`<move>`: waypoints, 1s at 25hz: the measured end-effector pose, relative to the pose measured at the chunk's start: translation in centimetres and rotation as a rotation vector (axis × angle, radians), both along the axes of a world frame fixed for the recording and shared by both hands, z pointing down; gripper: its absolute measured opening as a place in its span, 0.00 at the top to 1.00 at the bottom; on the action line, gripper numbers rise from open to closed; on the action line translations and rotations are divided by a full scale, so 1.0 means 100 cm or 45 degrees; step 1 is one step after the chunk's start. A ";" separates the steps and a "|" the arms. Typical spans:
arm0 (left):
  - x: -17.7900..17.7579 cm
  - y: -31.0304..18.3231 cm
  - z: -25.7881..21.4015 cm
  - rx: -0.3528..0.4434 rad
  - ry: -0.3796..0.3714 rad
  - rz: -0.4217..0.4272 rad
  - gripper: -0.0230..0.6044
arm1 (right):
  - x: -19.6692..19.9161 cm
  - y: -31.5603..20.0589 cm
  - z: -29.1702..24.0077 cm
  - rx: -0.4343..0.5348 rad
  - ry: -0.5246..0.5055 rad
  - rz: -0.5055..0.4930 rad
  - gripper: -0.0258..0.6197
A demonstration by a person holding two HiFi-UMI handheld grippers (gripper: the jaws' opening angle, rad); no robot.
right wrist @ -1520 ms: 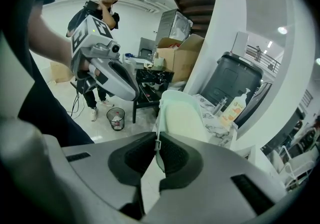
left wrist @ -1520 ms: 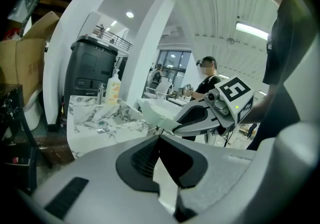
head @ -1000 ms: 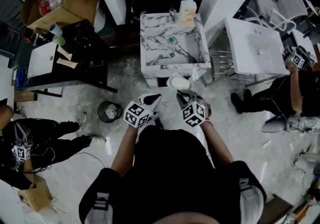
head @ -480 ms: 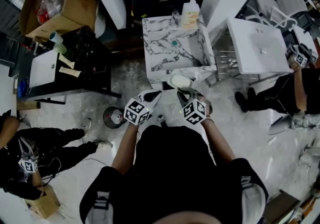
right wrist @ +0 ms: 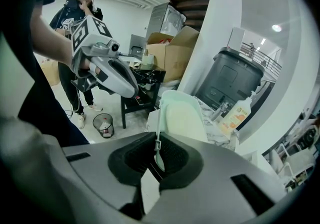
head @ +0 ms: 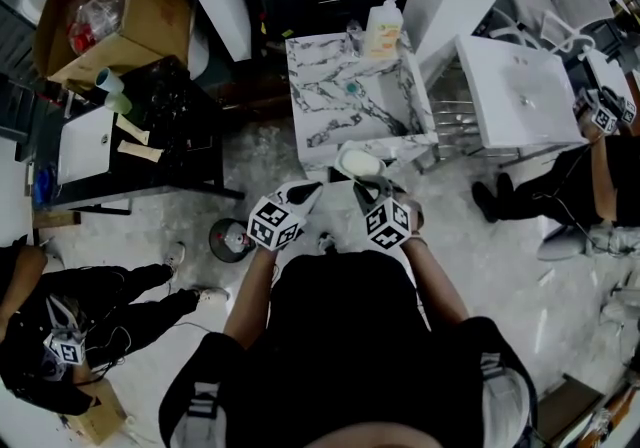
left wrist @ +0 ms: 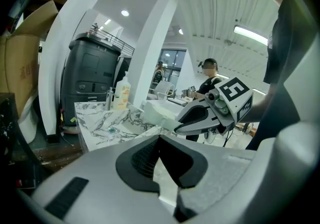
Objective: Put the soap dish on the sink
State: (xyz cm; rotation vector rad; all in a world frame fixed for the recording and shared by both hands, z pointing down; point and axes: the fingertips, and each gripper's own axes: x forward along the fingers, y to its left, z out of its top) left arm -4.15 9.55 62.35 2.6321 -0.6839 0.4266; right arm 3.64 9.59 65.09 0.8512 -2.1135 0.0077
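A pale green soap dish (head: 360,162) is held on edge just in front of the marbled sink (head: 318,86), with my right gripper (head: 370,191) shut on its near rim. In the right gripper view the soap dish (right wrist: 182,115) rises upright out of my right gripper (right wrist: 157,154), and the sink (right wrist: 220,123) lies just behind it. My left gripper (head: 303,198) hangs beside it at the left, shut with nothing in it. In the left gripper view my left gripper (left wrist: 161,140) points at the sink (left wrist: 107,120), and the dish (left wrist: 159,112) sticks out of the right gripper (left wrist: 180,129).
A soap bottle (head: 383,24) and a tap stand at the sink's back edge. A small bin (head: 231,238) sits on the floor at the left, beside a black table (head: 170,116). A white basin (head: 520,96) stands at the right. People crouch at both sides.
The sink has drifted slightly right and up in the head view. Both grippers keep nearly the same place, with the dish still in the right one. The person at lower left has shifted.
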 end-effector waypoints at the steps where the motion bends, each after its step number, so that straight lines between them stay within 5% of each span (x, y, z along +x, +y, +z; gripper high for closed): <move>1: 0.000 -0.001 0.000 0.001 -0.001 0.006 0.97 | 0.000 -0.001 0.000 0.003 0.002 0.004 0.94; 12: 0.004 0.001 0.004 -0.006 -0.002 0.024 0.97 | 0.005 -0.004 0.004 0.002 0.020 0.009 0.94; 25: 0.018 -0.035 -0.003 -0.017 0.003 -0.078 0.97 | 0.017 -0.044 0.000 -0.018 0.029 -0.097 0.94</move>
